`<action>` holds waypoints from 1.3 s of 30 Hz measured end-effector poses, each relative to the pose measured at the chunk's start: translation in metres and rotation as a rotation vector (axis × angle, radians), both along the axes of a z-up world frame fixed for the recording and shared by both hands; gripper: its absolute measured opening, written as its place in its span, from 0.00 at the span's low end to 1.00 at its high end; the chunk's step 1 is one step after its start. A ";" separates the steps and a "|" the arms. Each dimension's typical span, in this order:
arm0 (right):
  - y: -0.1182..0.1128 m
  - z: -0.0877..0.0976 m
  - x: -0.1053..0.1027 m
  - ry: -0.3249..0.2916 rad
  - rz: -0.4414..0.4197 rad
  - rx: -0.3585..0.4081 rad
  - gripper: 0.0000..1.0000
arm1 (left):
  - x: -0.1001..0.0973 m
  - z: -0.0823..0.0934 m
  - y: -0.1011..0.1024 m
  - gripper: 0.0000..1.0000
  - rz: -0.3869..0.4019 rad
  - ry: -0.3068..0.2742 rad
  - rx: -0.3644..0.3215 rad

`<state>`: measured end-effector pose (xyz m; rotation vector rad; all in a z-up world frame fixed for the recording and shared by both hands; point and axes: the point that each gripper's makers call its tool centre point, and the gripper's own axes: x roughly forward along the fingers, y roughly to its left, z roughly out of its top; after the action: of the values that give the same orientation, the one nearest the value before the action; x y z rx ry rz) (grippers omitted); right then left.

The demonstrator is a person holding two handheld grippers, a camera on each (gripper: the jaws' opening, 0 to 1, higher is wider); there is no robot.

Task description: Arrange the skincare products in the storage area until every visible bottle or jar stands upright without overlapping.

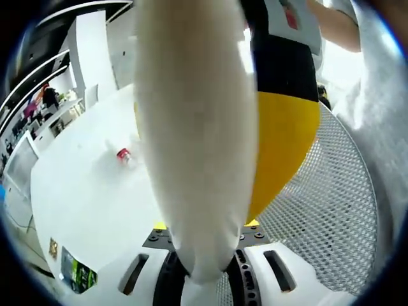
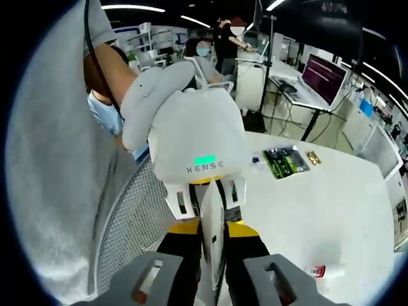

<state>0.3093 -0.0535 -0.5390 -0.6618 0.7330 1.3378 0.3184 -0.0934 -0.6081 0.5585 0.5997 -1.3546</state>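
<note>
A long white tube runs up the middle of the left gripper view. My left gripper is shut on its lower end, black pads pressed to both sides. In the right gripper view the same tube stands edge-on between my right gripper's yellow-tipped jaws, which close against it. The left gripper, a white body held by a gloved hand, grips the tube from the far side. A small clear bottle with a red cap lies on its side on the white table, and shows again as the red-capped bottle.
A white mesh basket lies below the grippers; its mesh borders a person's grey sleeve. A large yellow-and-black shape stands behind the tube. A green packet and a small tan item lie on the table. Desks and people stand beyond.
</note>
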 end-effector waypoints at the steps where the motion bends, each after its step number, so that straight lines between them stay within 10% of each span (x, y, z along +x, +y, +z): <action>1: 0.000 0.000 0.000 -0.003 0.002 -0.003 0.03 | 0.001 0.001 -0.001 0.21 0.002 -0.003 -0.007; 39: -0.019 0.017 0.056 -0.125 0.011 -0.080 0.00 | 0.076 0.014 0.023 0.39 0.337 -0.202 -0.044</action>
<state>0.3654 -0.0721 -0.5217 -0.8070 0.6852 1.2705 0.3942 -0.0701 -0.5942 0.5242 0.4730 -0.9782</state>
